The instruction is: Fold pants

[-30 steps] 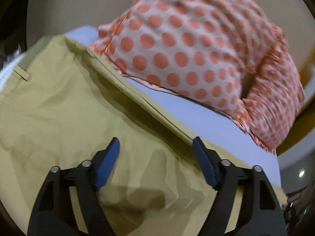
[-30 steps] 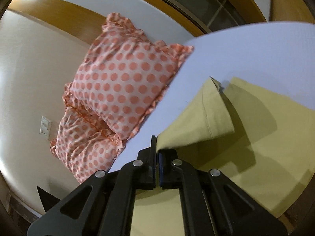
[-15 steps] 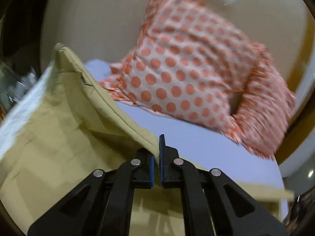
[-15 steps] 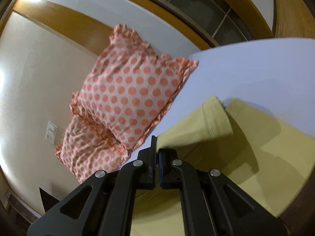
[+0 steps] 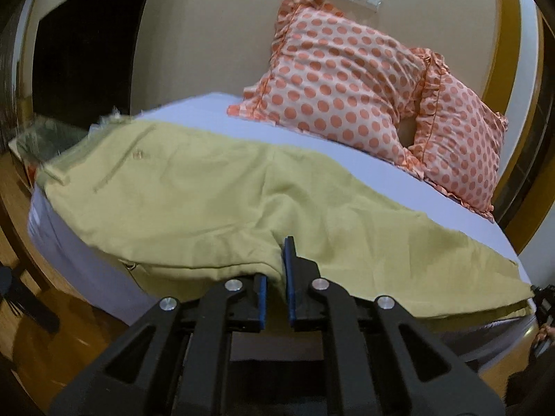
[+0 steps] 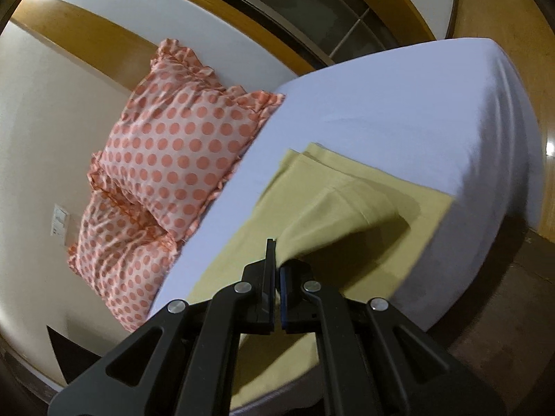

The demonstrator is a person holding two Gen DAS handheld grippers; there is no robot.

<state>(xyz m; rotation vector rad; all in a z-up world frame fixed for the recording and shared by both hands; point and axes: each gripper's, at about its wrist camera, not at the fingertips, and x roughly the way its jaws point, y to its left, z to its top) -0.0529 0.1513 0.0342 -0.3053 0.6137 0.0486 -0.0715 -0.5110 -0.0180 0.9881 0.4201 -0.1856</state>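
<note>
Yellow-green pants (image 5: 208,201) lie spread across the near side of a bed with a lilac sheet (image 5: 399,180). My left gripper (image 5: 275,274) is shut on a fold of the pants at their near edge and holds it just above the bed edge. In the right wrist view my right gripper (image 6: 276,277) is shut on the pants (image 6: 333,215) near the leg end and lifts a flap over the flat lower leg, whose hem lies near the bed's corner.
Two pillows with orange dots (image 5: 347,83) (image 6: 180,159) lean on the wall at the head of the bed. The lilac sheet (image 6: 399,104) runs to the far edge. A wooden floor (image 5: 62,329) lies below, and a dark opening (image 5: 83,41) stands at left.
My left gripper closed on the pants and drew back toward the bed's near edge, pulling the fabric. My right gripper stayed shut on the leg and pulled back and up, so more of the bed shows.
</note>
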